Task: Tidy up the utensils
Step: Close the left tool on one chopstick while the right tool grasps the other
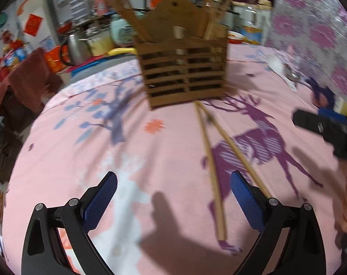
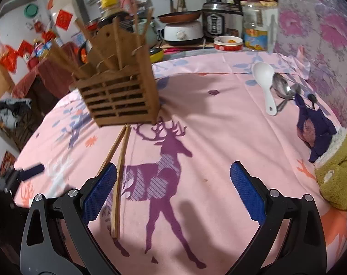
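A slatted wooden utensil holder (image 1: 182,68) stands on the pink tablecloth and holds several chopsticks; it also shows in the right wrist view (image 2: 120,96). Two loose chopsticks (image 1: 212,167) lie crossed on the cloth in front of it, also seen in the right wrist view (image 2: 119,171). A white spoon (image 2: 266,84) and metal spoons (image 2: 285,91) lie at the far right. My left gripper (image 1: 173,197) is open and empty, its right finger beside the chopsticks. My right gripper (image 2: 173,192) is open and empty, its left finger over the chopsticks; it shows at the right edge of the left wrist view (image 1: 322,126).
A stuffed toy (image 2: 334,174) with a dark hat lies at the table's right edge. Behind the table stand a rice cooker (image 2: 219,18), a white pot (image 2: 182,32), an oil bottle (image 2: 256,23) and a red bowl (image 2: 228,42). The table edge curves along the left.
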Motion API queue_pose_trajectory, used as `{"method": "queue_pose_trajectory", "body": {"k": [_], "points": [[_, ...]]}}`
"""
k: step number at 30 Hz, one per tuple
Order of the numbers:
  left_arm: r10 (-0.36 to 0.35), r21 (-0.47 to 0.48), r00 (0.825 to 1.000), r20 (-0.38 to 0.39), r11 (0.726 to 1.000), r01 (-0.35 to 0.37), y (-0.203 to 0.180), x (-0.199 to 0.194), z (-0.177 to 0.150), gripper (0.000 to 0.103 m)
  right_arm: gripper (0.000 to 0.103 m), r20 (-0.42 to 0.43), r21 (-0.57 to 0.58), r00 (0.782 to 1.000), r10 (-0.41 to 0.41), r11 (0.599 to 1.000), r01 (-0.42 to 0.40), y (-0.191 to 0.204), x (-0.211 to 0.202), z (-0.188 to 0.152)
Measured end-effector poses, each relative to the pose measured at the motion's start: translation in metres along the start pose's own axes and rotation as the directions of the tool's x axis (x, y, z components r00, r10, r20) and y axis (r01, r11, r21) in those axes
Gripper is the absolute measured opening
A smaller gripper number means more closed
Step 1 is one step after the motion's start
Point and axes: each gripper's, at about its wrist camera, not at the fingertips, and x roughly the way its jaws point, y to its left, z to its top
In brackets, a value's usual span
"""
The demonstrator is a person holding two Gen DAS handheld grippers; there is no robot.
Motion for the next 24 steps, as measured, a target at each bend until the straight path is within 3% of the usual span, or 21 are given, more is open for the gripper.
{"method": "queue_pose_trajectory", "body": {"k": [1, 4, 5, 7, 9, 13, 18, 24], "points": [[-0.016, 0.016, 1.000, -0.012, 1.000, 0.016, -0.004, 0.003, -0.002, 0.089, 0.096, 0.000, 0.004, 1.000, 0.001, 1.000, -0.001, -0.001, 0.001, 0.001], [-0.070, 0.033, 0.995, -0.077, 0.997, 0.073, -0.011, 0.017, -0.005, 0.056, 0.096, -0.006, 0.002, 1.000, 0.006, 1.000, -0.006, 0.000, 0.002, 0.000], [-0.096, 0.027, 0.990, -0.108, 0.995, 0.099, -0.012, 0.024, -0.007, 0.040, 0.096, -0.008, -0.003, 1.000, 0.009, 1.000, -0.009, 0.001, 0.002, 0.000], [-0.123, 0.013, 0.986, -0.117, 0.992, 0.125, -0.011, 0.027, -0.007, 0.035, 0.096, -0.008, -0.012, 1.000, 0.009, 1.000, -0.009, 0.003, 0.002, -0.001], [-0.150, 0.007, 0.981, -0.120, 0.988, 0.152, -0.009, 0.024, -0.008, 0.008, 0.096, -0.009, -0.017, 1.000, 0.011, 1.000, -0.011, 0.005, 0.002, -0.001], [-0.122, -0.044, 0.985, -0.120, 0.992, 0.118, 0.006, 0.023, -0.006, 0.006, 0.093, -0.022, -0.030, 0.999, 0.027, 0.999, -0.028, 0.010, 0.004, -0.005], [-0.072, -0.145, 0.992, -0.103, 0.988, 0.056, 0.032, 0.018, -0.005, 0.006, 0.080, -0.075, -0.095, 0.995, 0.065, 0.993, -0.072, 0.031, 0.012, -0.016], [-0.018, -0.165, 0.994, -0.106, 0.986, 0.000, 0.046, 0.004, -0.024, 0.006, 0.072, -0.105, -0.168, 0.989, 0.107, 0.978, -0.123, 0.052, 0.005, -0.035]]}}
